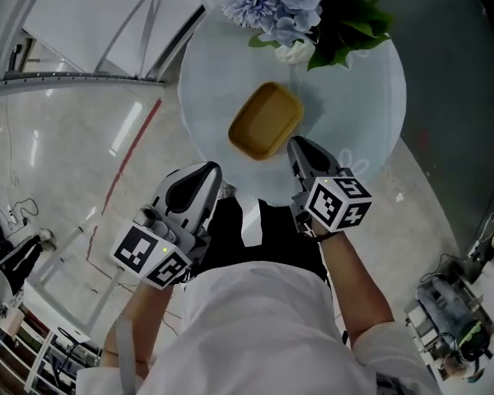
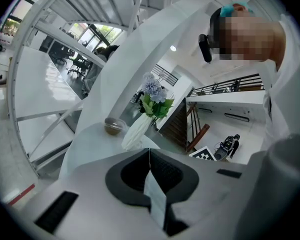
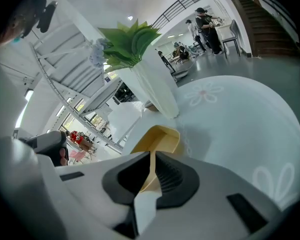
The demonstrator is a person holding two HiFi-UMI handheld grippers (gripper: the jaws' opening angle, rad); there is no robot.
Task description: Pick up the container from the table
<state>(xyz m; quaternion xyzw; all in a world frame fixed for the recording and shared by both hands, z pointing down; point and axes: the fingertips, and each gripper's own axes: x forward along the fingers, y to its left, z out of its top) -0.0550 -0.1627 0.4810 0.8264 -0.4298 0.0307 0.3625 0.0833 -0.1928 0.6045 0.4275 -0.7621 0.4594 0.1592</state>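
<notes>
The yellow container (image 1: 266, 121) sits mid-frame on the round table (image 1: 370, 97), just below the vase (image 1: 295, 52). It looks light, stiff and shallow, probably smooth plastic, so I'd pinch its near rim. The right gripper (image 1: 301, 146), just beside it, and the left gripper (image 1: 206, 171) both have their jaws pressed together, empty.

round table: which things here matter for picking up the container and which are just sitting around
For the job: yellow rectangular plastic container; right tongs, shut, nearest it; left tongs, shut.
Just there: white vase of blue flowers and green leaves; round pale table only bears them.
</notes>
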